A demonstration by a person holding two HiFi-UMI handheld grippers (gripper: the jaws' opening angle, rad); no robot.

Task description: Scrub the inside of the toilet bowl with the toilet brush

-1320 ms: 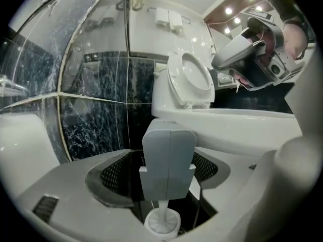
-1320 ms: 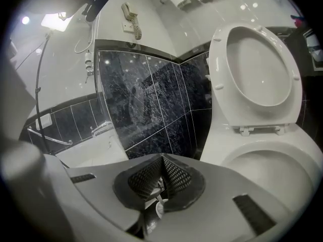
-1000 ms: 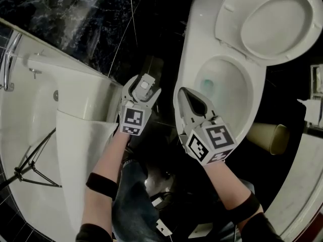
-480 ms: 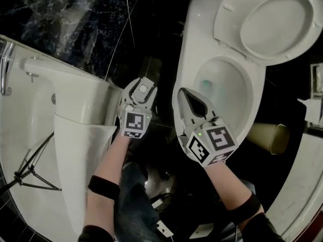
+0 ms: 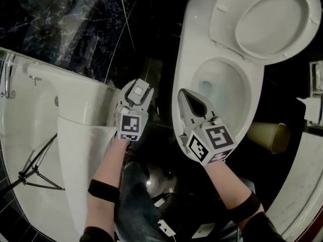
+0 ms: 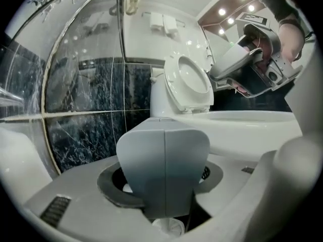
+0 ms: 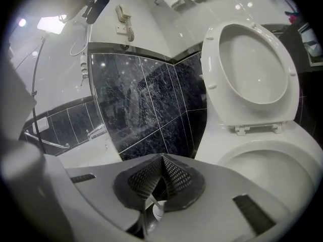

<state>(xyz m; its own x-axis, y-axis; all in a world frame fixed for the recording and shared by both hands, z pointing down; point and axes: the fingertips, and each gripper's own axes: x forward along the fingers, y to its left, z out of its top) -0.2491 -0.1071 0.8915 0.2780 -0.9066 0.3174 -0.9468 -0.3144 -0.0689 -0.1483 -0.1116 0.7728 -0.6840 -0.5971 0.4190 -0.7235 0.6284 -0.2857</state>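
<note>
While the fingers of the right gripper [image 5: 182, 93] are clenched empty beside the toilet bowl [image 5: 187, 67], the left gripper [image 5: 138, 91] has just been closing its fingers onto the toilet brush handle [image 6: 164, 158]. That handle stands over the dark floor [image 5: 162, 121], between the bowl and the white basin [image 5: 75, 105].

Black marbled wall tiles [image 5: 75, 19] fill the upper left. Below them curves a white tub [image 5: 65, 92] with a chrome rail [image 5: 6, 77] at its far edge, and a black tripod [image 5: 35, 168] shows against its white side. A beige cylinder [image 5: 270, 136] lies on the dark floor at right. A corded handset [image 7: 124, 21] hangs on the white upper wall, and spotlights [image 6: 229, 14] shine overhead.
</note>
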